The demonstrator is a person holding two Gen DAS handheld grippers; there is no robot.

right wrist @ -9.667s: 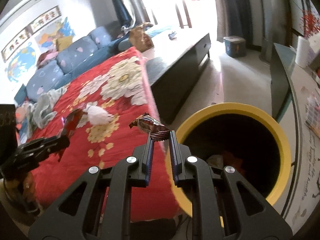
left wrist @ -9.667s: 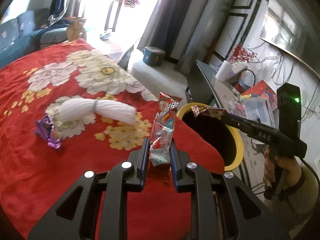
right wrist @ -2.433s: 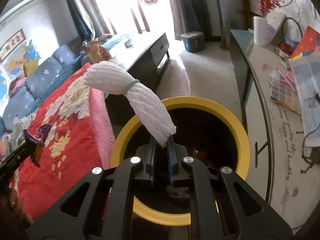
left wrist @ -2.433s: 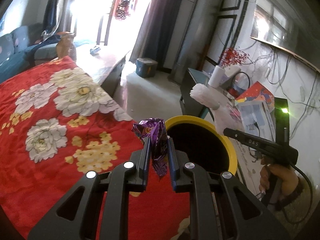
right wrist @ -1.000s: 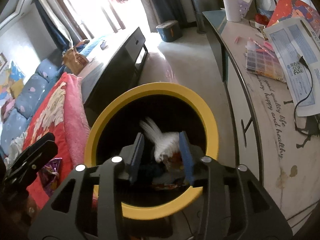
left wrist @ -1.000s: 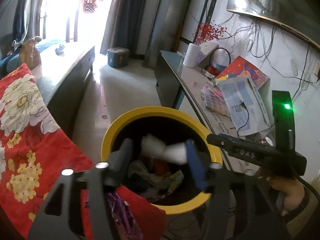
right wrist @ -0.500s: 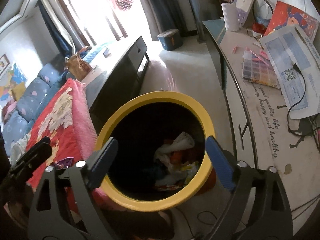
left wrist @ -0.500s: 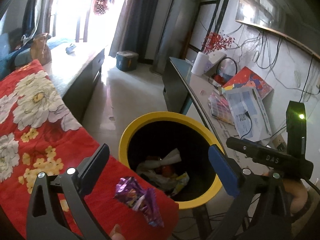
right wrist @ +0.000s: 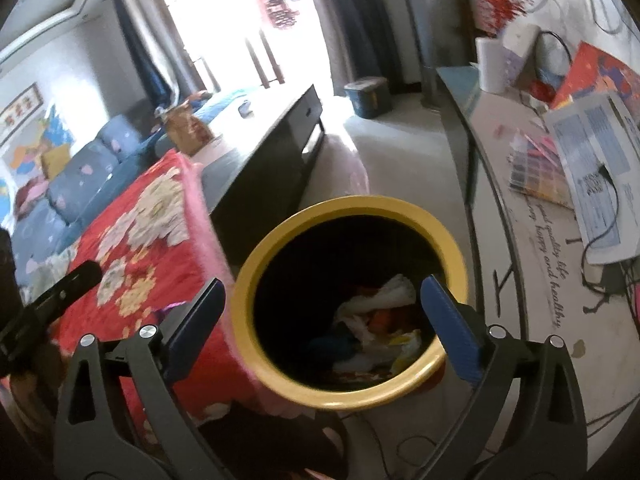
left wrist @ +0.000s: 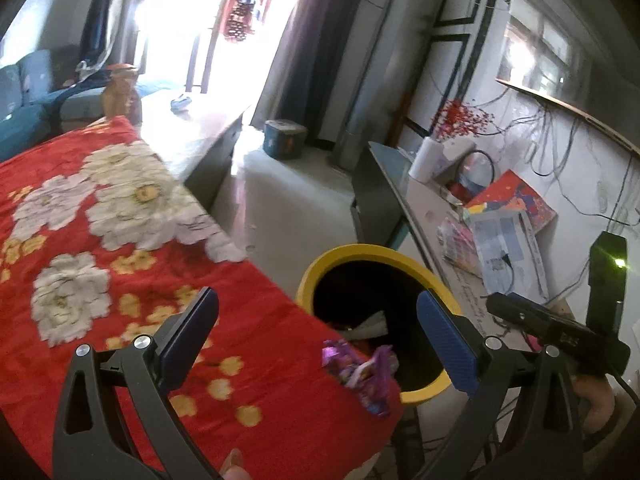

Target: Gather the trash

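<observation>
The yellow-rimmed black bin (right wrist: 348, 205) stands beside the red flowered blanket (left wrist: 120, 248) and holds several pieces of trash, with a white bundle (right wrist: 394, 292) on top. In the right wrist view my right gripper (right wrist: 322, 292) hangs above the bin's mouth, its jaws opening with nothing between them. My left gripper (left wrist: 318, 308) stands wide open over the blanket's corner and the bin's rim (left wrist: 376, 251). A purple wrapper (left wrist: 362, 372) lies loose on that corner, just outside the bin and below the left gripper, touching neither finger.
A glass side table (right wrist: 500, 128) with papers, a colour chart and a tissue roll (right wrist: 491, 65) runs along the right of the bin. A dark low cabinet (right wrist: 276, 140) stands behind the blanket, and a blue box (left wrist: 285, 140) sits on the floor beyond.
Both grippers opened and drew back and up. The white bundle dropped from the right gripper into the bin. The purple wrapper left the left gripper and landed on the blanket's corner.
</observation>
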